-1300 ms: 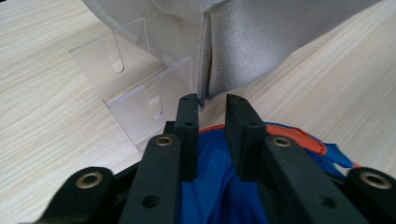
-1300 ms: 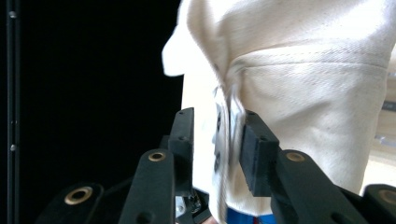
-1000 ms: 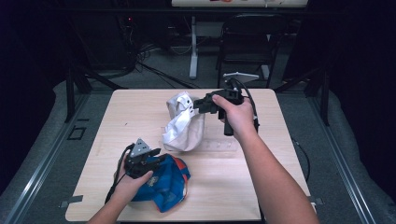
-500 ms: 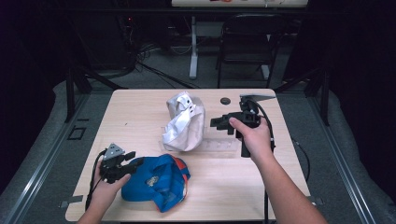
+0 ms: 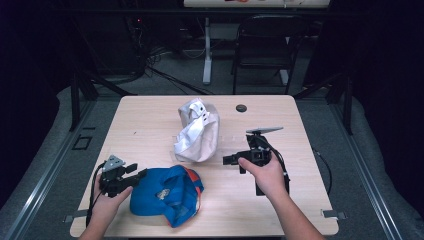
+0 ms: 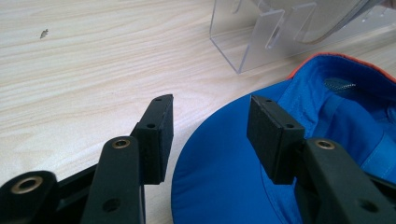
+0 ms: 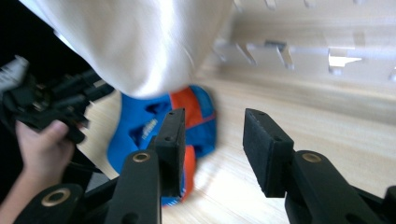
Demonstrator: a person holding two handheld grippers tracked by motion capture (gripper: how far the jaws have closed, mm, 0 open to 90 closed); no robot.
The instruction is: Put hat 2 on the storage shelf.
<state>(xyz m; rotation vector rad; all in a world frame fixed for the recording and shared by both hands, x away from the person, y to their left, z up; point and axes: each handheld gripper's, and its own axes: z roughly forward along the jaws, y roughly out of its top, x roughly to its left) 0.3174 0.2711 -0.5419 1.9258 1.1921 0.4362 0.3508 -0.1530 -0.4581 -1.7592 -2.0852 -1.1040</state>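
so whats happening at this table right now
A person holds a two-jaw gripper in each hand over a wooden table. The left gripper, jaws open, sits at the brim of a blue cap with orange trim. The right gripper, also open, points toward a white cap on a clear stand. Neither grips anything.

A pale wood-grain worktop (image 5: 150, 125) stands in a dark room on grey floor (image 5: 345, 150). Behind it a black folding chair (image 5: 262, 50) sits beside a white post on a foot (image 5: 206, 55), with black cables (image 5: 160, 65) strewn across the floor. Light falls on the worktop while the surroundings stay in shadow
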